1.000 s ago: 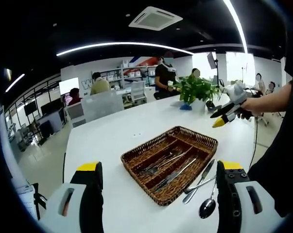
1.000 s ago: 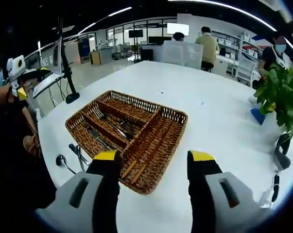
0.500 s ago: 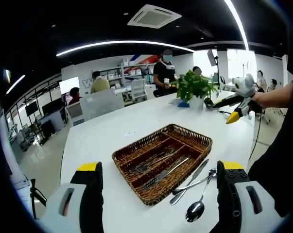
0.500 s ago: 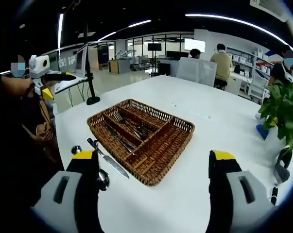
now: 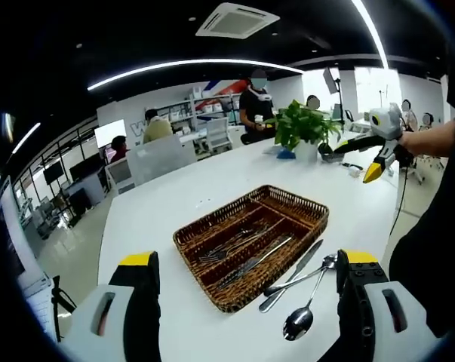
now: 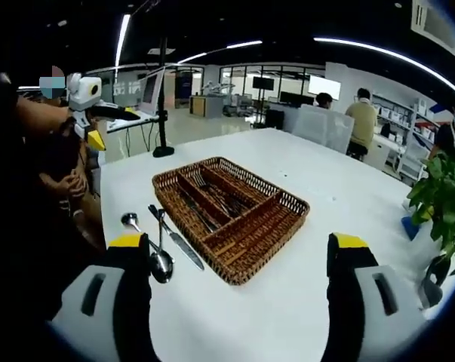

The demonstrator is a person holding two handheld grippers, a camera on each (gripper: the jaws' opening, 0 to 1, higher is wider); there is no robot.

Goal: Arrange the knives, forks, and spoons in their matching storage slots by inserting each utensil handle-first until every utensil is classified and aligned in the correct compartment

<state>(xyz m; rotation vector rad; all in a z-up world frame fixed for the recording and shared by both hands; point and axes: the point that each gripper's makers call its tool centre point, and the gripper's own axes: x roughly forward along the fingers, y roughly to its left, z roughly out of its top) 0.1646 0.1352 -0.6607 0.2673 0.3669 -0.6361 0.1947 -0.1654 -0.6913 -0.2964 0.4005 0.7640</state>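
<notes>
L tool (image 5: 242, 302): jaws wide apart, nothing between them, held above the near table edge. R tool (image 6: 242, 290): jaws also spread, empty, held over the table on the opposite side of the basket. Each tool also appears in the other's view, raised well off the table: R tool at far right of the left gripper view, L tool at upper left of the right gripper view.

Wicker basket (image 5: 312, 215) (image 6: 296, 205): sits mid-table on the white table (image 5: 159, 211) (image 6: 348, 188), divided lengthwise into three slots. Forks (image 5: 227, 245) (image 6: 212, 192) lie in one slot, knives (image 5: 253, 262) (image 6: 198, 215) in the middle slot. Third slot, the one farthest from the loose items, looks vacant.

Loose utensils: just beside the basket's long side, on the table. One knife (image 5: 291, 265) (image 6: 183, 249), plus two or three spoons (image 5: 299, 320) (image 6: 161, 260) lying partly crossed; exact count unclear.

Step in hand (est.): sorting partly done; approach phase, no utensil picked.

Next move req.:
- Lower one tool to the loose group; L tool is nearer.
- Spoons overlap, so take the top/outermost item first.
- Grip low on a thin flat handle; pinch must be close to the table surface.
- Knife goes w/ knives; spoons to the vacant slot, which needs a reach across the basket, handle-first, aligned lengthwise.
</notes>
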